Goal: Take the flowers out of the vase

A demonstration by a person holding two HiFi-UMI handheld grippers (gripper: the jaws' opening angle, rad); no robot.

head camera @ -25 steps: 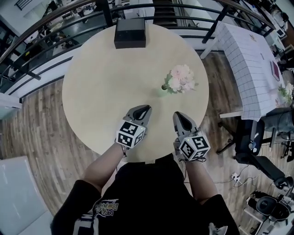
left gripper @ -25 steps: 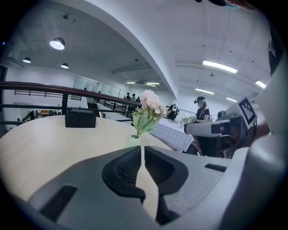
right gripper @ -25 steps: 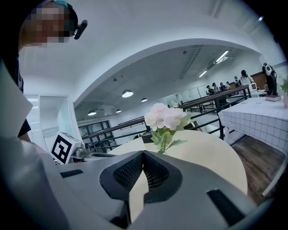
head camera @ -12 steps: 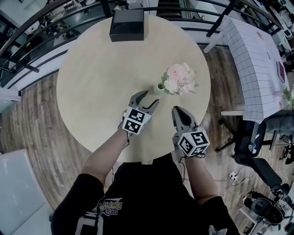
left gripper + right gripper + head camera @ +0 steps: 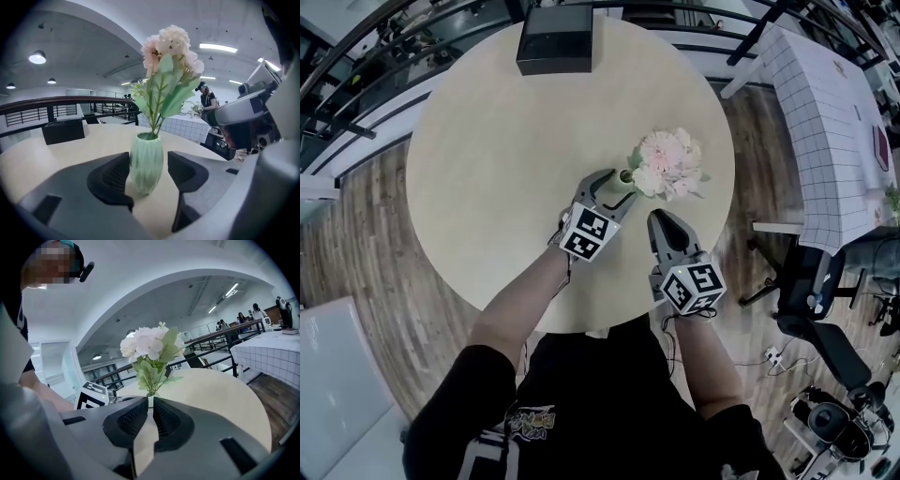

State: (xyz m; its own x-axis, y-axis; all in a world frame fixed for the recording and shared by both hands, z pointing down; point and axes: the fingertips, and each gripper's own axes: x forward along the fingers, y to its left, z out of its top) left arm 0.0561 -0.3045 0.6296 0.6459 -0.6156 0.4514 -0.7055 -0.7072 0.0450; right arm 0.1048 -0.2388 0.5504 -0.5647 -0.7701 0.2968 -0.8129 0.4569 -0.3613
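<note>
we mean to steady the vase [image 5: 146, 161] first
left hand-held gripper [image 5: 616, 187], just opened wide, straddles it without gripping; right hand-held gripper [image 5: 662, 221] beside it, shut, empty.

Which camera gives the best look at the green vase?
The left gripper view: the vase stands whole, side-on. The head view shows only its top from above, beside the flowers. In the right gripper view the right tool's shut jaws hide nearly all of it.

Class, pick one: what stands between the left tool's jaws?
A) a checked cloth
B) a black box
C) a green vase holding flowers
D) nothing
C: the green vase stands between the jaws of the left tool, which have just been opening, with pink flowers upright in it.
</note>
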